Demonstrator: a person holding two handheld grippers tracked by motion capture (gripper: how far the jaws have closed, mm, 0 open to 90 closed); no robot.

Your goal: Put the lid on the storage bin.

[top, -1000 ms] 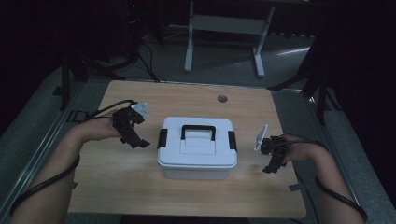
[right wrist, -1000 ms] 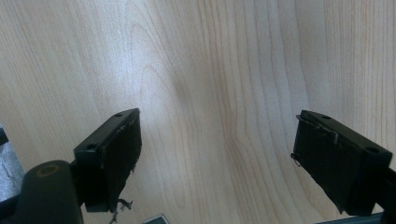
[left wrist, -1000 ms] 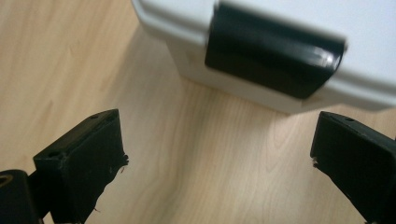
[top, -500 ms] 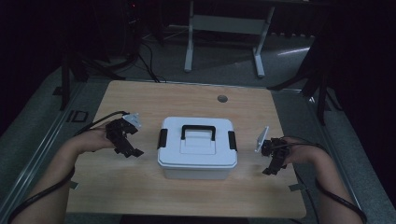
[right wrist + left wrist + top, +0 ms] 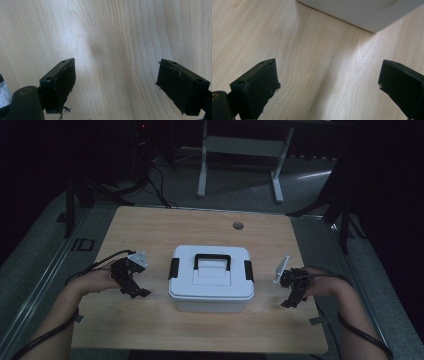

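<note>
A pale wood-grain desk (image 5: 150, 235) with a smooth laminate face and a small round grommet hole (image 5: 238, 225) near its far edge carries the work. At its centre, slightly toward the person, stands a white plastic storage box (image 5: 211, 292), rectangular with rounded corners, its lid seated and flush; a corner of its wall shows at the top of the left gripper view (image 5: 372, 15). The box looks rigid and hard-shelled, probably light unless loaded, and its glossy walls would likely be slippery to squeeze from the sides. The black carry handle (image 5: 212, 260), folded flat on the lid, appears the surest place to lift it; the black side latches, one on the left (image 5: 173, 268) and one on the right (image 5: 248, 270), are where a jaw would have to pry to free the lid. The left hand-held gripper (image 5: 134, 287) hovers low just beside the box's left end, jaws spread wide and empty over bare wood. The right hand-held gripper (image 5: 292, 297) sits a little apart from the box's right end, likewise wide apart and holding nothing.
</note>
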